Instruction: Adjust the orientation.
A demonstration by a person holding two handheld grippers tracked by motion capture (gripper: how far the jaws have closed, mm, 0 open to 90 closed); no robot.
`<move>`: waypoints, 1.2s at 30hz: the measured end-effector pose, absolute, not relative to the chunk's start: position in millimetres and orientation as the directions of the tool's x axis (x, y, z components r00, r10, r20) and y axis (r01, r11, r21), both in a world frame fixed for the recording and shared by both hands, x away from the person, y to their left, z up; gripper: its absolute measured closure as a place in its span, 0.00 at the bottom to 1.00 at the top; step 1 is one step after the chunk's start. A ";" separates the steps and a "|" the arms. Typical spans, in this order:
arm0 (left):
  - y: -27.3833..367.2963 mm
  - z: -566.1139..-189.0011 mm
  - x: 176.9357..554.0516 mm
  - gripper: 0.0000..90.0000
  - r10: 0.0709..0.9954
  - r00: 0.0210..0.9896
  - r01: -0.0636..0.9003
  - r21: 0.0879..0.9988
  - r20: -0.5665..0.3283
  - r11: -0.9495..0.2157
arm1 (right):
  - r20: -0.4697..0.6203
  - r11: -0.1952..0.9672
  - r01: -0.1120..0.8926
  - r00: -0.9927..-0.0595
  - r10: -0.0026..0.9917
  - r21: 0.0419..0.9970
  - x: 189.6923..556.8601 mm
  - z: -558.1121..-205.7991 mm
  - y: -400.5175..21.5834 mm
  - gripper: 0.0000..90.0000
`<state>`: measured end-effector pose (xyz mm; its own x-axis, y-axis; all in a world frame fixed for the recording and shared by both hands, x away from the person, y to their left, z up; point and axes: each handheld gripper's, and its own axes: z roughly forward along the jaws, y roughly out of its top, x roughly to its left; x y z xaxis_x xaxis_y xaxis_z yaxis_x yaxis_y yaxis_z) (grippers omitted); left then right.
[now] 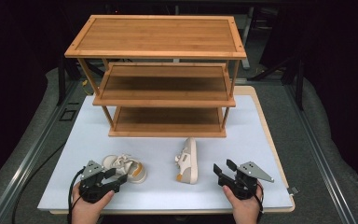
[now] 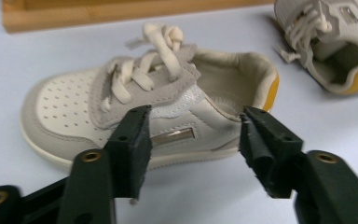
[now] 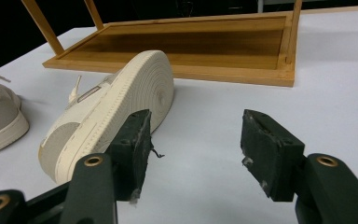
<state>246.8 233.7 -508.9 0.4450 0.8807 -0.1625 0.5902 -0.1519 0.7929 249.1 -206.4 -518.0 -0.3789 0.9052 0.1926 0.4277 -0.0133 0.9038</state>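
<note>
Two small cream and grey children's shoes with yellow heel patches lie on the white table board. The left shoe (image 1: 127,168) (image 2: 140,112) stands upright on its sole. My left gripper (image 1: 115,177) (image 2: 193,140) is open right beside it, jaws level with its side near the heel and not touching. The right shoe (image 1: 188,160) (image 3: 114,109) lies on its side, its ribbed sole facing my right gripper (image 1: 224,167) (image 3: 196,144), which is open with nothing between its jaws, a short way to the shoe's right.
A three-tier bamboo shelf (image 1: 168,100) stands at the back of the white board (image 1: 65,144), all tiers bare; its bottom tray (image 3: 191,46) lies just beyond the right shoe. The right shoe (image 2: 333,44) shows top right in the left gripper view. Dark floor surrounds the table.
</note>
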 end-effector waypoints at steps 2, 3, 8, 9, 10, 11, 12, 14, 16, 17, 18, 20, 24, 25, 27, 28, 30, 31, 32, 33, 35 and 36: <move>231.9 -509.3 249.4 0.40 0.887 0.429 0.592 0.794 -0.169 -0.135 | 0.195 -0.014 0.431 -0.379 0.905 0.902 249.9 -518.6 -206.2 0.48; 231.9 -509.3 249.4 0.39 0.887 0.429 0.592 0.794 -0.169 -0.135 | 0.195 -0.014 0.431 -0.379 0.905 0.902 249.9 -518.6 -206.2 0.48; 223.8 -504.2 252.4 0.37 0.903 0.408 0.563 0.816 -0.135 -0.132 | 0.192 -0.009 0.429 -0.385 0.903 0.903 249.7 -518.3 -205.6 0.47; 222.4 -503.5 254.0 0.37 0.905 0.408 0.558 0.818 -0.120 -0.143 | 0.192 -0.009 0.429 -0.385 0.903 0.903 249.7 -518.3 -205.6 0.47; 221.0 -503.7 256.1 0.38 0.910 0.401 0.554 0.819 -0.102 -0.152 | 0.191 -0.008 0.428 -0.386 0.903 0.904 249.7 -518.2 -205.3 0.47; 220.4 -504.0 257.8 0.38 0.912 0.401 0.551 0.818 -0.085 -0.165 | 0.191 -0.008 0.428 -0.386 0.903 0.904 249.7 -518.2 -205.3 0.47; 219.4 -504.7 258.9 0.38 0.916 0.394 0.544 0.821 -0.069 -0.172 | 0.191 -0.007 0.429 -0.387 0.902 0.903 249.8 -518.3 -205.1 0.47; 218.9 -505.6 260.6 0.38 0.923 0.385 0.541 0.815 -0.022 -0.207 | 0.191 -0.007 0.429 -0.387 0.902 0.903 249.9 -518.4 -205.1 0.47; 222.0 -506.4 260.9 0.39 0.921 0.388 0.535 0.821 -0.033 -0.196 | 0.190 -0.005 0.429 -0.389 0.902 0.903 249.9 -518.4 -205.2 0.47; 222.8 -506.6 261.3 0.39 0.921 0.388 0.536 0.822 -0.036 -0.194 | 0.190 -0.006 0.429 -0.389 0.902 0.903 250.0 -518.5 -205.2 0.47; 224.2 -506.2 261.2 0.39 0.920 0.391 0.539 0.819 -0.036 -0.197 | 0.191 -0.006 0.430 -0.388 0.902 0.903 250.1 -518.6 -205.1 0.47; 227.2 -505.8 260.5 0.40 0.919 0.393 0.544 0.815 -0.038 -0.199 | 0.194 -0.008 0.434 -0.387 0.901 0.901 250.6 -519.3 -204.8 0.47; 239.4 -506.7 258.5 0.40 0.919 0.386 0.573 0.801 -0.078 -0.173 | 0.193 -0.006 0.434 -0.389 0.901 0.901 250.5 -519.1 -204.1 0.47; 242.7 -506.2 257.4 0.42 0.921 0.383 0.576 0.798 -0.073 -0.177 | 0.193 -0.008 0.430 -0.390 0.900 0.903 249.9 -518.7 -204.4 0.47; 247.9 -506.2 255.2 0.44 0.924 0.375 0.580 0.796 -0.070 -0.175 | 0.194 -0.009 0.430 -0.389 0.900 0.903 249.9 -518.6 -204.7 0.47; 252.0 -506.5 253.7 0.44 0.924 0.374 0.589 0.789 -0.076 -0.174 | 0.198 -0.014 0.432 -0.385 0.902 0.902 250.0 -518.8 -205.0 0.47; 253.3 -507.0 253.7 0.46 0.922 0.379 0.592 0.788 -0.085 -0.171 | 0.200 -0.016 0.434 -0.383 0.902 0.901 250.0 -518.9 -205.1 0.47; 254.0 -507.5 254.1 0.47 0.919 0.382 0.596 0.786 -0.097 -0.165 | 0.200 -0.016 0.433 -0.383 0.902 0.901 249.9 -518.9 -205.1 0.47; 253.7 -508.8 255.4 0.51 0.913 0.387 0.613 0.775 -0.126 -0.153 | 0.197 -0.013 0.432 -0.385 0.902 0.902 249.6 -518.8 -205.0 0.47; 252.7 -509.7 255.5 0.54 0.913 0.386 0.619 0.771 -0.131 -0.151 | 0.195 -0.011 0.431 -0.386 0.901 0.902 249.6 -518.8 -204.9 0.47; 250.7 -510.6 255.3 0.54 0.917 0.377 0.621 0.769 -0.127 -0.149 | 0.195 -0.010 0.431 -0.387 0.901 0.902 249.7 -518.8 -204.7 0.47; 249.0 -510.8 255.1 0.54 0.919 0.375 0.621 0.769 -0.121 -0.152 | 0.195 -0.010 0.431 -0.387 0.901 0.902 249.8 -518.8 -204.7 0.47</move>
<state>255.1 249.0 -510.8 0.3748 0.9192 -0.1206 0.6208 -0.1522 0.7690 249.8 -204.7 -518.8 -0.3873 0.9011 0.1950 0.4309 -0.0101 0.9023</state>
